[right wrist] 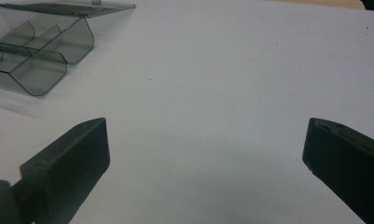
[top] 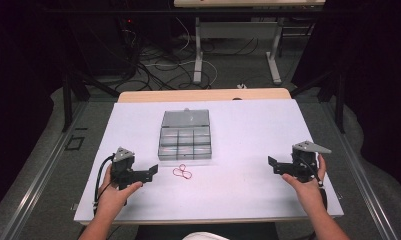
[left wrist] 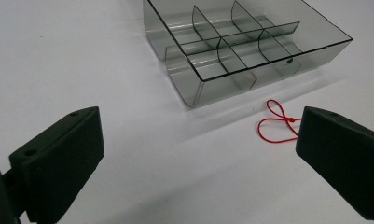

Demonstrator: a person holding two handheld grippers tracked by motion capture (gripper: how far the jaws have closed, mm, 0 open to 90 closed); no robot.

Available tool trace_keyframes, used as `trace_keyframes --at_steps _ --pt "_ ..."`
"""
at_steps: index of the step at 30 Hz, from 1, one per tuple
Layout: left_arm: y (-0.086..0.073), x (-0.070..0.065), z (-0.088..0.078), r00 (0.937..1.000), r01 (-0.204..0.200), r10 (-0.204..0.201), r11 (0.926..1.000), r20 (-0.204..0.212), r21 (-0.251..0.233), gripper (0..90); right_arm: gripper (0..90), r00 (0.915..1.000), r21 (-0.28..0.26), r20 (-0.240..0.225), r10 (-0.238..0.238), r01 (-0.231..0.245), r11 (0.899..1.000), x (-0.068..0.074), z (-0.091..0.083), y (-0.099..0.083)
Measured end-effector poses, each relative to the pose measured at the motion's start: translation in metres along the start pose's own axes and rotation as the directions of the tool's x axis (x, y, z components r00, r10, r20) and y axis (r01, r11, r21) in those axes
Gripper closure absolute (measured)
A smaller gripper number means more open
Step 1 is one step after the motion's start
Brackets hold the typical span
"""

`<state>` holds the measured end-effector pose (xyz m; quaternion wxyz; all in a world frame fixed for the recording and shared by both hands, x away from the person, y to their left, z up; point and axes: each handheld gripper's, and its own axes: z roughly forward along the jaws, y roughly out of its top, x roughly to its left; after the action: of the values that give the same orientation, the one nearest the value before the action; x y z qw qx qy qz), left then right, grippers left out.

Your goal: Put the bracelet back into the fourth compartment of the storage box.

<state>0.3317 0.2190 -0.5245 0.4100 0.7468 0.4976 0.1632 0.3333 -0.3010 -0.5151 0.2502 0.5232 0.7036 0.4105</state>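
1. The table [top: 248, 130] has a white top and takes most of the high view; a strip of light wood shows along its far edge at 12 o'clock.
2. The box [top: 185, 136] is of clear grey plastic and lies near the middle of the table. Thin walls cut it into small compartments, and they look empty. Its lid [top: 186, 118] is open and lies flat on the far side, at 12 o'clock from the compartments.
3. The left gripper [top: 150, 171] is at about 8 o'clock from the box, held by the left hand [top: 115, 192], and its tip points toward the middle of the table. In the left gripper view its two black jaws are spread wide and there is nothing between them.
4. The right gripper [top: 273, 164] is at about 4 o'clock from the box, well apart from it, held by the right hand [top: 304, 186]. In the right gripper view its jaws are also spread wide, with bare table between them.
5. The red string [top: 182, 172] is a thin loop with a small knot. It lies on the table just beside the near wall of the box, at 6 o'clock from it, and near the tip of the left gripper but not touching it.
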Motion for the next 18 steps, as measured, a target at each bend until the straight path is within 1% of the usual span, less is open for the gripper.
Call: trace_keyframes --at_steps 1,2,3,4,5,7,8,10,12,13,14,16,18 --pt "0.0 0.0 0.0 1.0 0.0 0.0 1.0 0.005 0.006 1.2 1.9 1.0 0.0 0.0 0.0 0.0 1.0 0.0 0.0 0.0" --pt "0.0 0.0 0.0 1.0 -0.006 0.006 1.0 0.001 0.005 1.7 1.9 1.0 -0.001 -0.003 -0.009 0.009 1.0 -0.001 0.002 -0.001" --pt "0.001 0.0 0.001 1.0 0.004 -0.004 1.0 0.001 0.001 1.7 1.9 1.0 -0.001 -0.003 -0.009 0.009 1.0 -0.001 0.002 -0.001" --pt "0.001 0.0 0.001 1.0 0.0 0.0 1.0 0.002 0.004 2.4 1.9 1.0 0.002 -0.008 -0.003 0.003 1.0 0.0 0.002 -0.001" --pt "0.001 -0.001 0.002 1.0 0.002 -0.003 0.9999 -0.007 -0.012 2.4 1.9 1.0 0.002 -0.008 -0.003 0.003 1.0 0.0 0.002 -0.001" --pt "0.001 -0.002 0.002 1.0 0.007 -0.007 0.9999 -0.003 -0.013 3.4 1.6 0.9997 -0.006 -0.019 -0.016 0.016 1.0 0.0 0.003 -0.002" --pt "0.001 -0.002 0.002 1.0 0.008 -0.008 0.9999 -0.001 -0.012 3.9 1.5 0.9997 -0.006 -0.011 -0.022 0.022 1.0 0.001 0.002 -0.002" --pt "0.002 -0.004 0.002 1.0 0.005 -0.005 0.9999 0.005 -0.015 4.7 1.5 0.9996 -0.006 -0.016 -0.022 0.022 1.0 0.001 0.002 -0.002" --pt "0.002 -0.006 0.001 1.0 0.001 -0.001 1.0 0.01 -0.001 5.1 1.5 0.9997 -0.006 -0.015 -0.021 0.02 1.0 0.001 0.002 -0.002" --pt "0.002 -0.007 0.001 1.0 -0.001 0.001 0.9999 0.002 -0.012 6.0 1.5 0.9996 -0.003 -0.021 -0.021 0.021 1.0 0.001 0.001 -0.002" --pt "0.003 -0.008 0.0 0.9999 -0.005 0.005 1.0 0.011 0.001 6.5 1.5 0.9995 -0.008 -0.024 -0.02 0.02 1.0 0.001 0.001 -0.002" --pt "0.003 -0.012 0.002 0.9999 -0.014 0.015 0.9998 0.007 -0.012 7.2 1.5 0.9995 -0.01 -0.021 -0.022 0.022 1.0 0.001 0.001 -0.002" --pt "0.005 -0.014 0.002 0.9996 -0.024 0.024 0.9997 0.016 0.003 8.3 1.5 0.9995 -0.012 -0.023 -0.022 0.022 1.0 0.002 0.0 -0.001"
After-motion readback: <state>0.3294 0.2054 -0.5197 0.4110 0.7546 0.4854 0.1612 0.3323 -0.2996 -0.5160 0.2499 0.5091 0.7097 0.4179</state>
